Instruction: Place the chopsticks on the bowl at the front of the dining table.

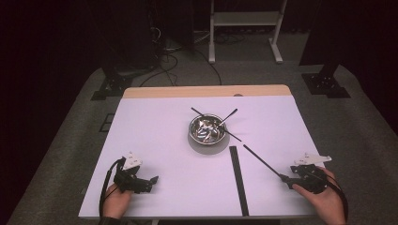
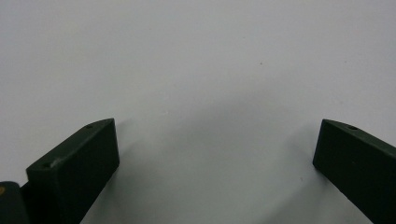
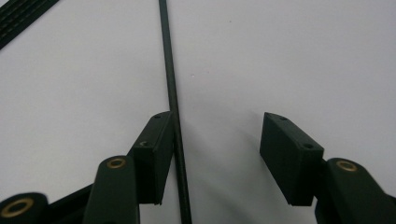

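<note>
Right gripper view looks along my right hand-held gripper [image 3: 215, 158], whose jaws stand apart and grasp nothing. A thin black rod [image 3: 172, 93] lies on the white tabletop [image 3: 289, 60], running between the jaws and touching the inner face of the left one; the right jaw is well clear of it. The rod looks stiff, light and slender, likely to roll or slip on the smooth surface, so I judge the near end, squarely across the pads, to be the place to take it.

High view shows what the close camera does not: the rod [image 1: 261, 161] slants from my right hand-held gripper [image 1: 284, 178] toward a steel bowl [image 1: 207, 131] at the middle of the tabletop, with more thin sticks resting in and across it. A flat black strip [image 1: 238, 179] lies just beside the rod.

Left gripper view shows my left hand-held gripper [image 2: 215, 154] released, jaws wide over bare tabletop.
</note>
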Demonstrator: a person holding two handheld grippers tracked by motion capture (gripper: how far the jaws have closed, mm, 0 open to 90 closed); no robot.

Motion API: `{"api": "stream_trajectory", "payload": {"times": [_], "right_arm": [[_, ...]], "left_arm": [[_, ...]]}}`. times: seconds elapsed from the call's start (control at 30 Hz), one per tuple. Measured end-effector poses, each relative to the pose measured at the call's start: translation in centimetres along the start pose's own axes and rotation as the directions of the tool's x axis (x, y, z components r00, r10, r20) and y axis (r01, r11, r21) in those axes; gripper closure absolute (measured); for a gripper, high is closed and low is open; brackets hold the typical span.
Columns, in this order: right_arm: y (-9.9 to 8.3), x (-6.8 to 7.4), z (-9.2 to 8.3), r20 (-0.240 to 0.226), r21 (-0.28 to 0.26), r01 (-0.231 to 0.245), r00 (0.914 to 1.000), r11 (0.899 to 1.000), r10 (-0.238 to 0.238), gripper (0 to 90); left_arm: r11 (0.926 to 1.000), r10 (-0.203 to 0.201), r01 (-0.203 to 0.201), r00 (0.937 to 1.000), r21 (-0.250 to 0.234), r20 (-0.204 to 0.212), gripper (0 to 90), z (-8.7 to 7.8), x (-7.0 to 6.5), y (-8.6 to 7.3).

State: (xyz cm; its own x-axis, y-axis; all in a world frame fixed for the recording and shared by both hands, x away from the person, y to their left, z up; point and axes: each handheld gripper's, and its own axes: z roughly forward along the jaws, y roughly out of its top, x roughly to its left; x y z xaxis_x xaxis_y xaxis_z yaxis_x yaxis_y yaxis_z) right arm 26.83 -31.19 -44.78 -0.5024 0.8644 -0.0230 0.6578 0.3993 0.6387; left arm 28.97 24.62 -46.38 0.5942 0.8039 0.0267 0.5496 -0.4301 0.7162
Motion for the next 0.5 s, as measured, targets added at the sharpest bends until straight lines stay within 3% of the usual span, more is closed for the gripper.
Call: {"api": "stream_trajectory", "payload": {"times": [0.27,0.5], "right_arm": [[0.2,-0.2,-0.1,-0.011,-0.015,-0.004,0.9999,1.0,0.004,43.1],[1.1,0.0,0.4,-0.053,-0.036,0.01,0.9985,0.999,-0.012,46.4]], "left_arm": [[1.0,0.001,-0.001,1.0,0.0,0.0,0.0,0.0,0.0,0.0],[1.0,0.001,-0.001,1.0,0.0,0.0,0.0,0.0,0.0,0.0]]}}
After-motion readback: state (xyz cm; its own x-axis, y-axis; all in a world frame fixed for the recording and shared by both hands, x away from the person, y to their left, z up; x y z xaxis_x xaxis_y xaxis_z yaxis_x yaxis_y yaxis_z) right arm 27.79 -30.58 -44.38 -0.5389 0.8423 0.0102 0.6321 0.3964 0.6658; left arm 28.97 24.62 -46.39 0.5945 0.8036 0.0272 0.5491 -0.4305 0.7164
